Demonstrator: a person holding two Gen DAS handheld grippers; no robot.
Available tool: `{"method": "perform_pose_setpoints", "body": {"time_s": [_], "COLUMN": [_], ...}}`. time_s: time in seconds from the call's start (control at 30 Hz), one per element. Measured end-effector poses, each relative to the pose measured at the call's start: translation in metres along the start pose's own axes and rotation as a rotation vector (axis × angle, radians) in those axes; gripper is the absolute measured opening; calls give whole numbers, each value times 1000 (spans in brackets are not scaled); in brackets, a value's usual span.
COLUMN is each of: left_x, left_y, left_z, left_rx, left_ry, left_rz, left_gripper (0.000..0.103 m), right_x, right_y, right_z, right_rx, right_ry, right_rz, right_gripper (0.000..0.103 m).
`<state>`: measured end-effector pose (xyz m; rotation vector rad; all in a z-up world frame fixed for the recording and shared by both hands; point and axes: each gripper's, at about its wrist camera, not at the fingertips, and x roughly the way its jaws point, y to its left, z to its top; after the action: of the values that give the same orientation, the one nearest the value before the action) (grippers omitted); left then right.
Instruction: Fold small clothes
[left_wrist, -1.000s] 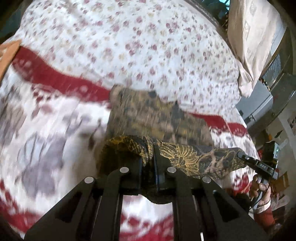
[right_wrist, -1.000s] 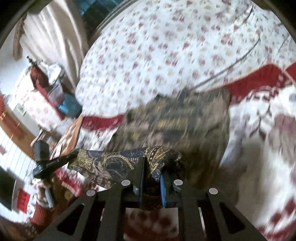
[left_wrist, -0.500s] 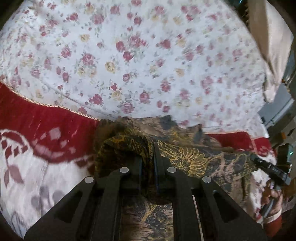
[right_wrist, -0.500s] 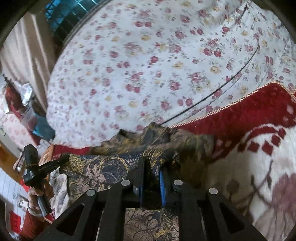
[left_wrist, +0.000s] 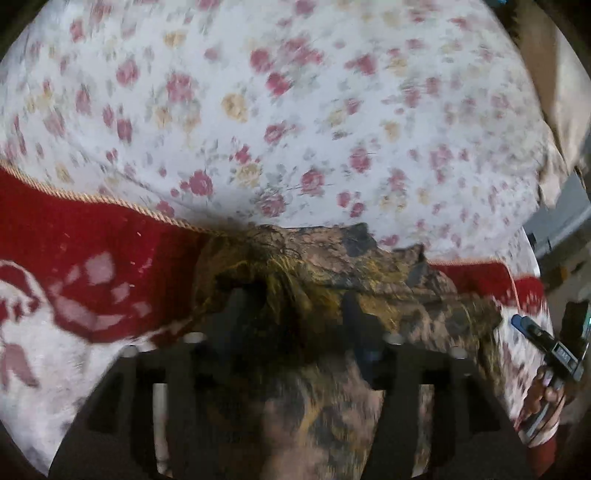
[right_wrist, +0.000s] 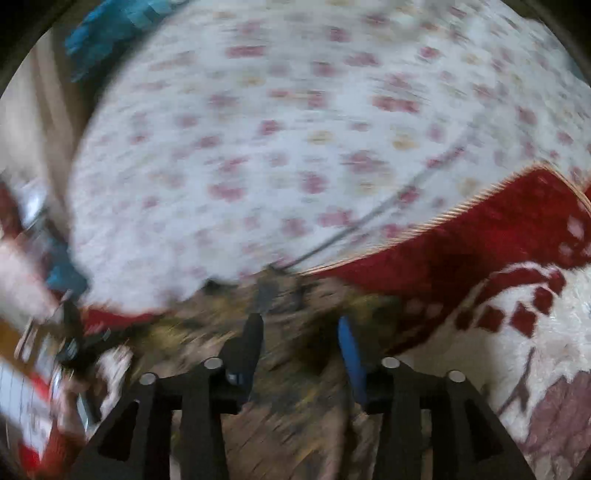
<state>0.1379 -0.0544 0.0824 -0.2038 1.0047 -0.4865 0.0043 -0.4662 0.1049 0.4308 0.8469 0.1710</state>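
Floral sheet (left_wrist: 295, 110) beyond garment (left_wrist: 369, 280) (red blanket (left_wrist: 92, 243) beside)

The garment (left_wrist: 369, 280), dark with gold batik patterning, is lying bunched and folded over itself, resting across the blanket's (left_wrist: 92, 251) red band, its far edge reaching the floral sheet (left_wrist: 295, 110).

A bed is covered by a white sheet (left_wrist: 295, 110) printed with small flowers. A red and white blanket (left_wrist: 92, 266) edged with gold cord is spread over the sheet. A dark patterned garment (left_wrist: 369, 280) is laid across both.
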Motion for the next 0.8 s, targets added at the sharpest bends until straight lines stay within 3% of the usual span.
{"method": "perform_pose_setpoints", "body": {"time_s": [0.1, 0.17, 0.3, 0.43, 0.6, 0.67, 0.8], "left_x": [-11, -8, 24, 58, 62, 55, 40], "left_y": [-8, -11, -23, -23, 16, 23, 18], "left_z": [-17, -30, -38, -4, 61, 69, 52], "left_rx": [73, 105, 187, 142, -162, -182, -91], "left_ry": [35, 83, 185, 177, 24, 9, 38], "left_rz": [-2, -6, 45, 66, -20, -26, -24], "left_gripper": [57, 57, 57, 57, 57, 57, 57], "right_x": [26, 49, 95, 120, 127, 115, 86], "right_y": [25, 28, 14, 3, -34, -39, -34], "right_z": [-23, -29, -11, 36, 81, 82, 60], "right_rx": [-114, -136, -62, -28, 107, 122, 75], "right_ry": [157, 215, 280, 200, 48, 27, 51], "right_rz": [-11, -32, -74, -137, -267, -270, -195], "right_gripper": [43, 43, 43, 45, 50, 55, 63]}}
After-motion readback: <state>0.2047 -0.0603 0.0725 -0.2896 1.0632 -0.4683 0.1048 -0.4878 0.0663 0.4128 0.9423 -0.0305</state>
